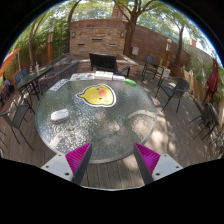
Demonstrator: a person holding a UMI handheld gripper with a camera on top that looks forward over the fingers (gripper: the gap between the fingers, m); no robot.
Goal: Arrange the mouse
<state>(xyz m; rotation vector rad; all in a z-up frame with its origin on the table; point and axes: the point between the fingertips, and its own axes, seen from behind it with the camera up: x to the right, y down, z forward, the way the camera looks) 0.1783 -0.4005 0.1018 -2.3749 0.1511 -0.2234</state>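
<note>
The gripper is hanging over the near rim of the round glass table, its fingers spread wide and grasping nothing; only bare tabletop is lying between the pink pads. It is probably being held back and high like this so the whole table can be taken in before going for the mouse.

The mouse is sitting on the glass at about ten o'clock from the fingers, well apart from them, near the table's left rim. It is showing as a small pale oblong whose long axis is running roughly nine to three; which end is the front is too small to tell.

A yellow mat is lying beyond it, at about twelve o'clock from the fingers, toward the far side. It is likely serving as the spot where the mouse belongs, though that is only a guess. Chairs are ringing the table.
</note>
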